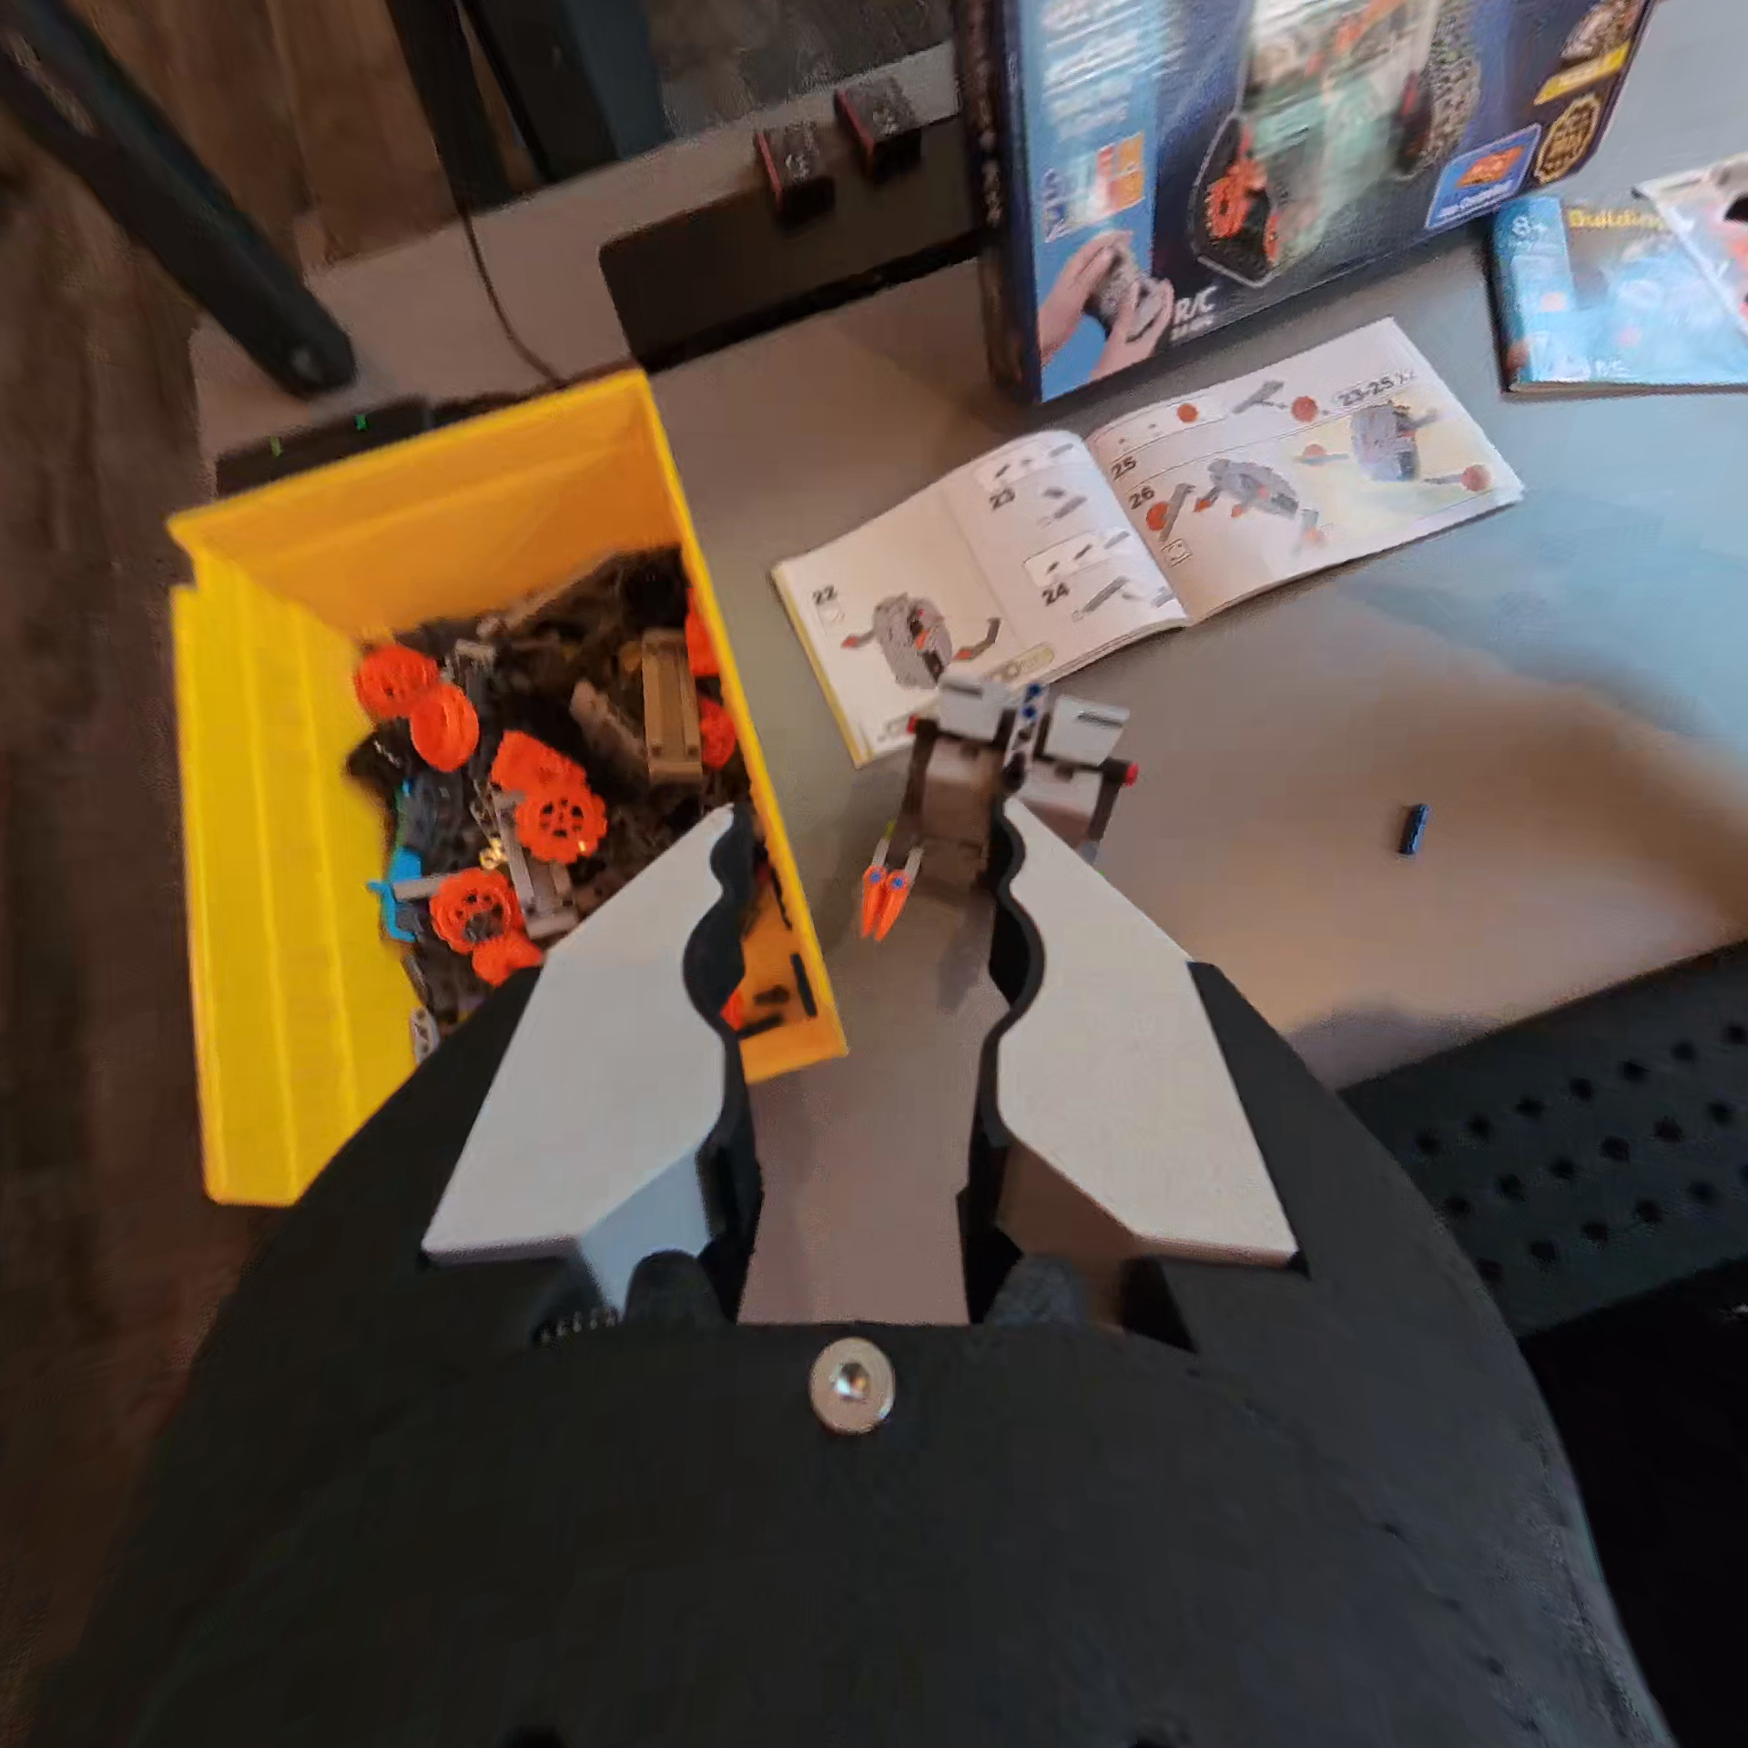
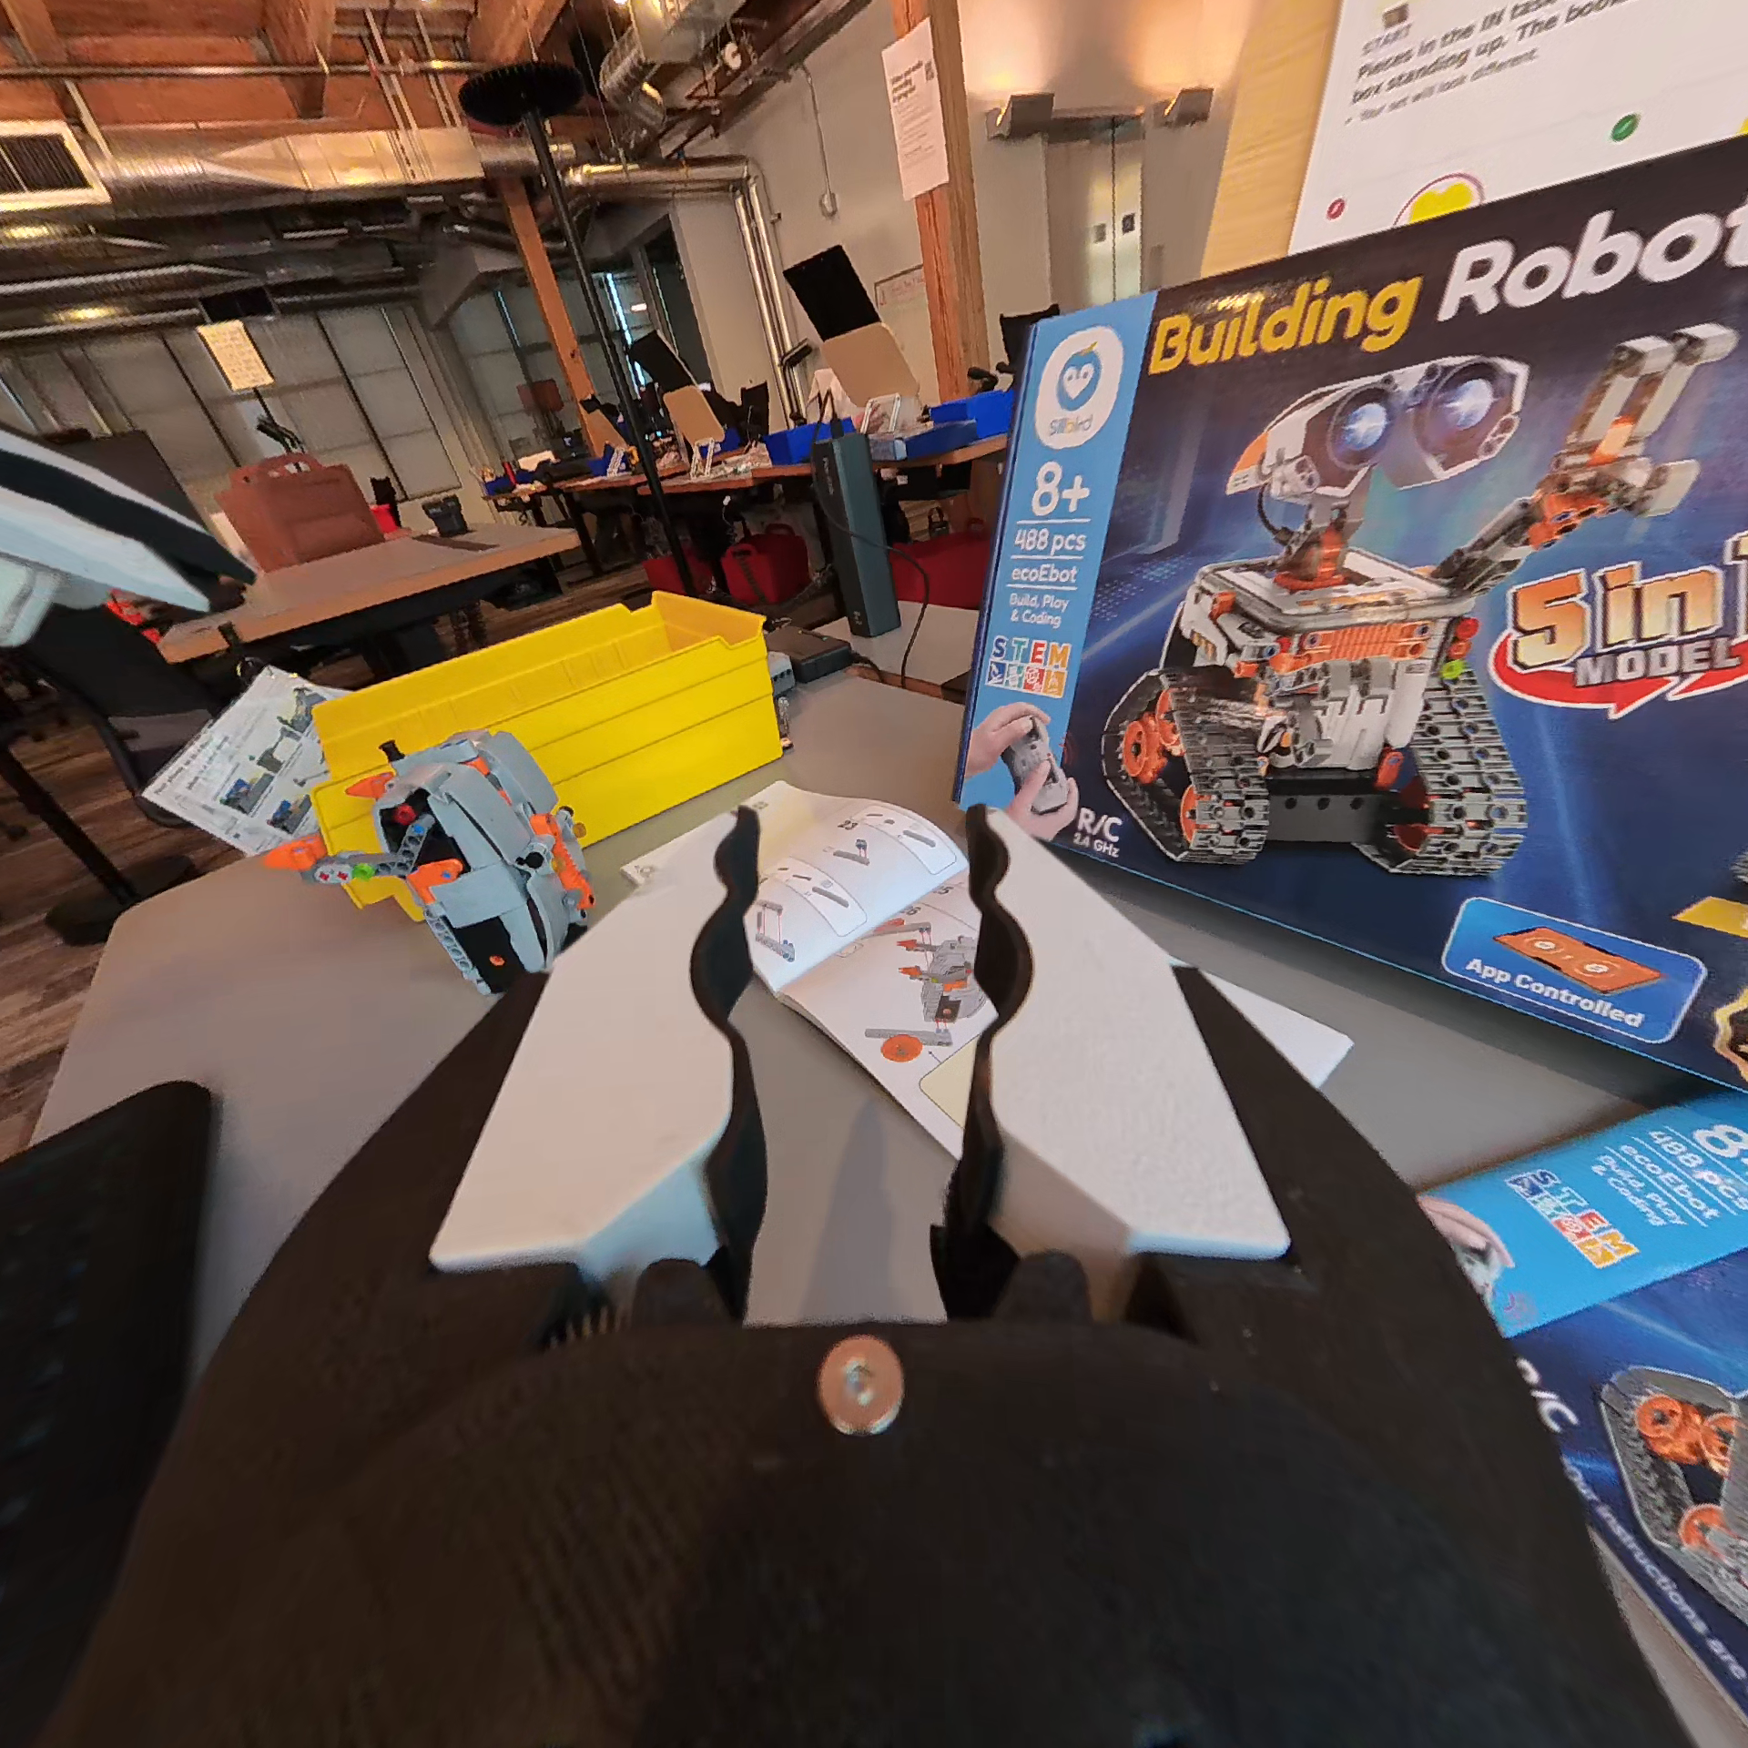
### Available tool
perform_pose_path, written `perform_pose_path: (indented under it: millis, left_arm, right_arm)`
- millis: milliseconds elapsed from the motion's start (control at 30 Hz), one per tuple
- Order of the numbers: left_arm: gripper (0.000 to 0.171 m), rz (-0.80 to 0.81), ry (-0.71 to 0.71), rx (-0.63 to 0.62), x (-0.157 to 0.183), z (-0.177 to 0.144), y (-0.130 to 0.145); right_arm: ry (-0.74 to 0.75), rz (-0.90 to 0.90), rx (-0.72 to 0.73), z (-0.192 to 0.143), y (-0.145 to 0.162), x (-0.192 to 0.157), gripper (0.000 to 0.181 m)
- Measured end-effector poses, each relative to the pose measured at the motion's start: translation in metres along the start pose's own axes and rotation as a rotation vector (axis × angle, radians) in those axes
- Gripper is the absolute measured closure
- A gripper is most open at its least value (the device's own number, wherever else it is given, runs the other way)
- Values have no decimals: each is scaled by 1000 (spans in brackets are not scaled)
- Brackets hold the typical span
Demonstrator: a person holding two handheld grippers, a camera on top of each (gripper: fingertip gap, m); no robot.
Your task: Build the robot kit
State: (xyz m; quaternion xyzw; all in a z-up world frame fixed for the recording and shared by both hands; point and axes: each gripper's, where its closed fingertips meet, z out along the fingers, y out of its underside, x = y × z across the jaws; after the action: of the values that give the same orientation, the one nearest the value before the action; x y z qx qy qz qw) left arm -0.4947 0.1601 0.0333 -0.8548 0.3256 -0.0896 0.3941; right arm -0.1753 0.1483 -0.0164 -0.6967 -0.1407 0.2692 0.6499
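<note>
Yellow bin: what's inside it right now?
The yellow bin holds a loose pile of black, grey and orange pieces, including orange wheels. The left tongs cover its near corner, and anything under the pile is hidden.

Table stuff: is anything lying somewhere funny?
Yes. One small dark piece lies alone on the grey table, right of the little grey model, while the other loose pieces sit in the yellow bin.

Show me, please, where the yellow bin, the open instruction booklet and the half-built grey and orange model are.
Yellow bin (image 1: pixel 274 851): left wrist view, on its bare left wall.
Open instruction booklet (image 1: pixel 1040 530): left wrist view, left-hand page near the fold.
Half-built grey and orange model (image 2: pixel 473 842): right wrist view, on its grey curved body.
</note>
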Motion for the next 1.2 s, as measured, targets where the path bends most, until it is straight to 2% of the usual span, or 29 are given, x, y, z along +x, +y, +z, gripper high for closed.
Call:
perform_pose_path:
  millis: [133, 233, 400, 500, 567, 633, 667, 700, 767, 833, 900, 967, 1033, 1200]
  left_arm:
    - [116, -195, 130, 64, -34, 0, 42]
    - [131, -241, 174, 201, -51, -6, 56]
    - [130, -106, 21, 399, -81, -29, 51]
    - [109, -51, -81, 471, -92, -35, 44]
    - [101, -25, -101, 459, -96, -26, 46]
    - [95, -29, -91, 365, -102, -7, 55]
    - [100, -18, -83, 318, -105, 2, 60]
    - [113, 4, -73, 269, -107, 11, 65]
    - [119, 33, -61, 135, -114, 30, 77]
    - [129, 24, -47, -50, -125, 47, 94]
    - [151, -20, -21, -253, -133, 60, 111]
    - [152, -88, -23, -433, -140, 69, 125]
    - [152, -128, -50, -561, -146, 76, 135]
    - [150, -106, -101, -703, -166, 97, 145]
  right_arm:
    - [-10, -26, -65, 9, 12, -7, 137]
    - [-12, -88, -123, 15, 25, -12, 137]
    - [-20, -196, -250, 23, 53, -14, 137]
    - [-3, -227, -284, 27, 63, -13, 137]
    - [4, -247, -283, 30, 65, -14, 138]
    - [19, -265, -280, 32, 67, -13, 139]
    - [26, -270, -279, 32, 67, -11, 139]
    - [32, -271, -280, 33, 69, -10, 140]
    - [41, -266, -284, 34, 71, -7, 140]
    - [43, -262, -295, 35, 74, -5, 140]
    - [45, -263, -301, 36, 75, -3, 140]
    - [43, -262, -315, 38, 78, -2, 140]
    - [45, -269, -333, 39, 82, -1, 140]
    - [50, -309, -364, 40, 88, -1, 140]
